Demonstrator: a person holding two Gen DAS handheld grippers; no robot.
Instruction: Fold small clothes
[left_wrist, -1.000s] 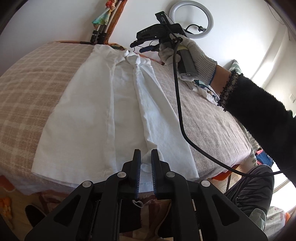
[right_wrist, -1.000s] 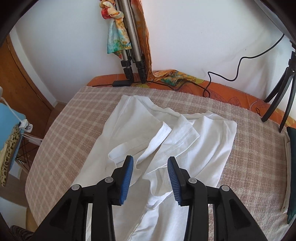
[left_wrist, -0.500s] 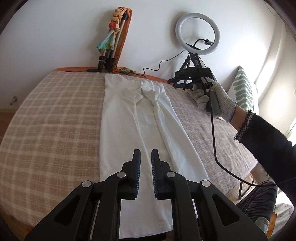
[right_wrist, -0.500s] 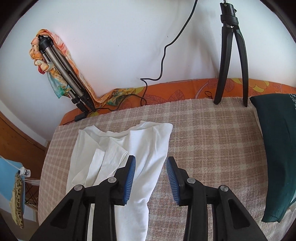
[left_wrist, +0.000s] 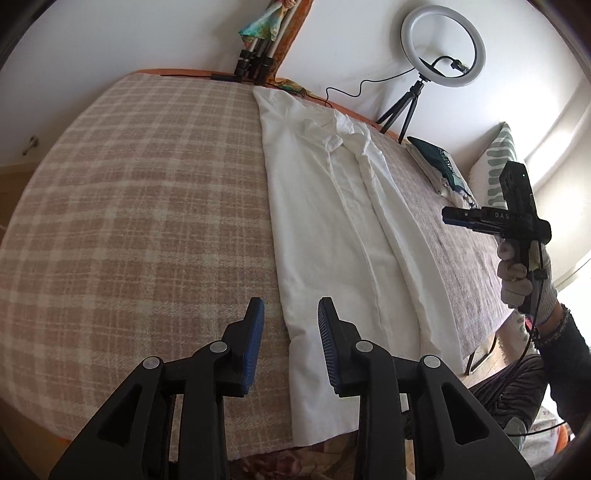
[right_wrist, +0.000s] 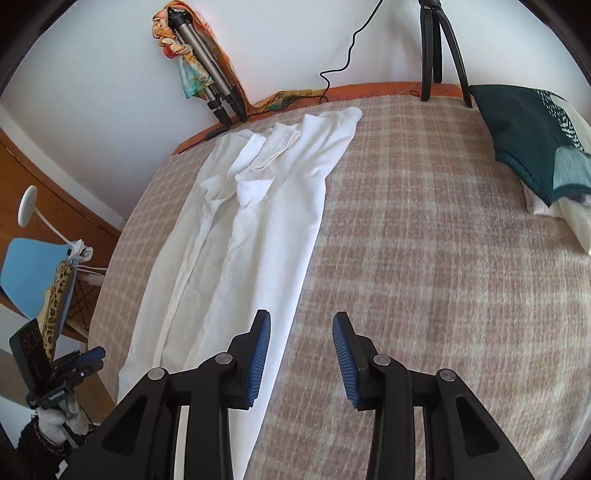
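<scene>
A white garment (left_wrist: 332, 221) lies on the checked bed cover (left_wrist: 147, 221), folded lengthwise into a long narrow strip from the wall end to the near edge. It also shows in the right wrist view (right_wrist: 251, 236). My left gripper (left_wrist: 290, 332) is open and empty, hovering above the strip's left edge near the near end. My right gripper (right_wrist: 301, 349) is open and empty above the strip's right edge; it also shows in the left wrist view (left_wrist: 452, 220), held off the bed's right side. The left gripper shows small in the right wrist view (right_wrist: 86, 360).
A folded tripod (right_wrist: 207, 85) wrapped in a colourful scarf leans at the wall. A ring light (left_wrist: 443, 40) on a small tripod stands at the bed's far edge. A dark green folded garment (right_wrist: 532, 136) lies at the right. A blue chair (right_wrist: 33, 273) stands left of the bed.
My left gripper has let go of the garment's hem and opened, moving left. My right gripper has drawn back from the collar end to the near right side. The garment now lies as a narrow strip.
</scene>
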